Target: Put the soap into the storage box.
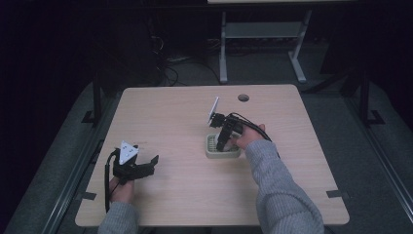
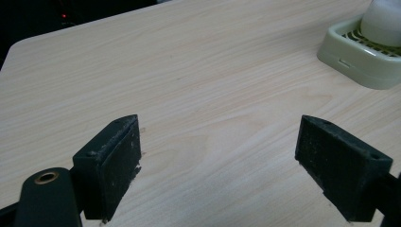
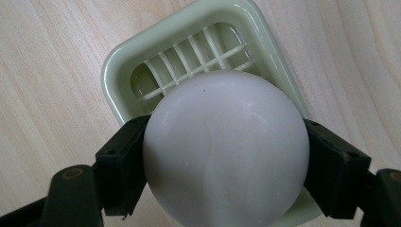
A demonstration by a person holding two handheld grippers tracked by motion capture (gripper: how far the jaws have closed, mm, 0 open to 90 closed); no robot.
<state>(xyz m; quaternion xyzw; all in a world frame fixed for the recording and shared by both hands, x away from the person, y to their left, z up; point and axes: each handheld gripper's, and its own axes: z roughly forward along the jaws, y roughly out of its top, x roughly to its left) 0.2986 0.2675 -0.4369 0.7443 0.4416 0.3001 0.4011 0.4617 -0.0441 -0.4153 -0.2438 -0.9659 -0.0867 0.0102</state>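
Note:
A pale green soap dish [image 1: 222, 152] with a slatted grid sits near the middle of the wooden table. My right gripper [image 1: 221, 143] points down into it and is shut on a white rounded soap bar [image 3: 226, 150], held between both black jaws just above the dish [image 3: 142, 61]. My left gripper [image 1: 148, 164] rests low at the table's front left, open, with bare wood between its pads [image 2: 111, 163]. From the left gripper view the dish [image 2: 364, 66] and the white soap [image 2: 385, 21] stand at the far right.
The light wooden table [image 1: 175, 117] has a round cable hole [image 1: 243, 97] near its back edge. Behind it stand a grey desk frame [image 1: 263, 39] and cables on a dark floor.

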